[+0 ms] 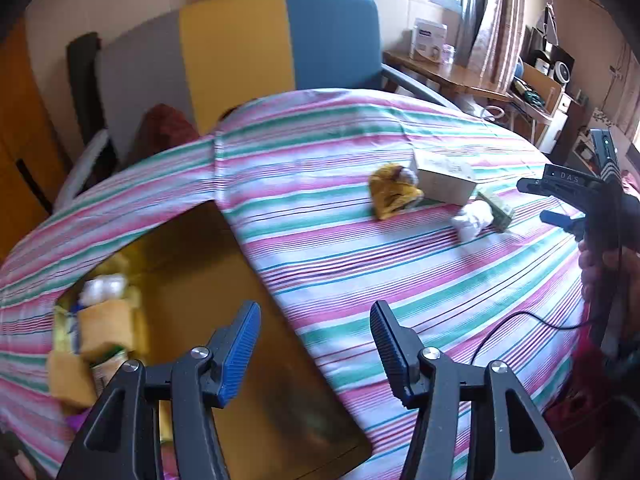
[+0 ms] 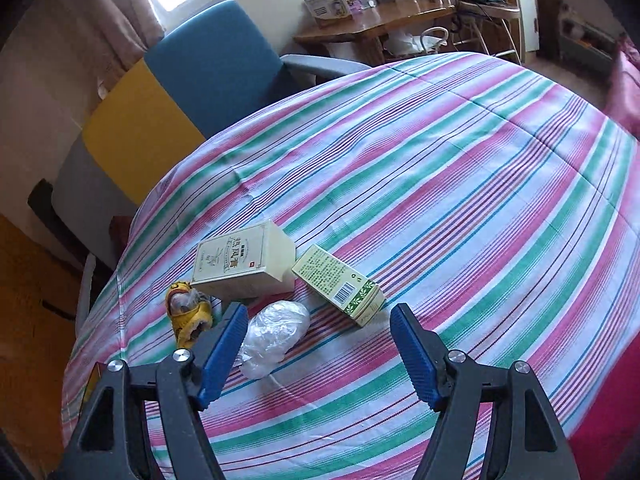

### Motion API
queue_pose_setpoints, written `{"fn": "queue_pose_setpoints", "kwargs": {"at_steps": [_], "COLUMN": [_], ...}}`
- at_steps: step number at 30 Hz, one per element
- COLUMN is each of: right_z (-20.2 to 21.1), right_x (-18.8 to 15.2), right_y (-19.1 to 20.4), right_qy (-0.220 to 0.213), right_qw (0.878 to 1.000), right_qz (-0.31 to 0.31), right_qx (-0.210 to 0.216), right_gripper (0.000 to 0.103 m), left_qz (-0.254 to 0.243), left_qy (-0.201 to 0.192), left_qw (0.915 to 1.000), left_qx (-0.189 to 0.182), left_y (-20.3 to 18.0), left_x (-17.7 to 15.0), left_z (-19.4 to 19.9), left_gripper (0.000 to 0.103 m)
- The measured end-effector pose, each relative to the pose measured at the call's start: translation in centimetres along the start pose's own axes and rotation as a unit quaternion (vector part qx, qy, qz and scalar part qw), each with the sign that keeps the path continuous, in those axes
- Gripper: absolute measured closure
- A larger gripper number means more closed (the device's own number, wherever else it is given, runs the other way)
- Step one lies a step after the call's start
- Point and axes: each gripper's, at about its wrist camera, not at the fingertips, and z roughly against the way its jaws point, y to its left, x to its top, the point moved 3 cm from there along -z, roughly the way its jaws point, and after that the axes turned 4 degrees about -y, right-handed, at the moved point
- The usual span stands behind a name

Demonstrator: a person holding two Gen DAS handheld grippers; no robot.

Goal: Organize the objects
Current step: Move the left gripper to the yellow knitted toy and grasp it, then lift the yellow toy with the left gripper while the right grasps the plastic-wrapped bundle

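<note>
Left wrist view alone shows a brown cardboard box [image 1: 224,280] at lower left, blurred packets lying inside it, with the left gripper [image 1: 316,348] open and empty above its edge, angled downward. At that frame's right edge a hand [image 1: 600,272] holds the right gripper [image 2: 318,344], whose ribbed blue jaws gape empty over a crinkled plastic bag [image 2: 276,332]. Beside it on the striped cloth [image 2: 440,184] lie a cream carton [image 2: 244,264], green carton [image 2: 340,284] and yellow pouch [image 2: 188,312].
</note>
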Motion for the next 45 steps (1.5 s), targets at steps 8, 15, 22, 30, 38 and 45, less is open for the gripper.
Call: {"fn": "queue_pose_setpoints", "kwargs": {"at_steps": [8,15,22,30,38,45], "right_z": [0.0,-0.1,-0.5,-1.2,-0.9,-1.4], "right_x": [-0.1,-0.1,-0.2,-0.2,-0.2,-0.3], "right_y": [0.2,0.2,0.5,0.7,1.1,0.7], "right_qy": [0.005,0.012,0.023,0.033,0.025,0.033], "right_qw": [1.0,0.999,0.998,0.998,0.999,0.998], "right_qz": [-0.006,-0.017,-0.014,-0.01,0.005,-0.002], "right_qx": [0.019,0.037,0.05,0.052,0.046,0.053], "right_gripper": [0.026,0.024,0.024,0.024,0.024,0.027], "left_qz": [0.032,0.08,0.116,0.153,0.094,0.026], "left_qy": [0.047,0.054,0.053,0.089,0.086,0.072], "left_qw": [0.9967,0.9903,0.9834,0.9783,0.9868,0.9918], "left_qx": [-0.058,-0.1,-0.129,-0.108,-0.1,-0.102], "left_y": [-3.1,-4.6,-5.9,-5.1,-5.7,-7.5], "left_x": [2.9,6.7,10.3,10.1,8.5,4.1], "left_z": [-5.3,-10.3,-15.5,-21.7,-19.0,-13.4], "left_gripper": [0.039,0.031,0.021,0.027,0.062,0.063]}}
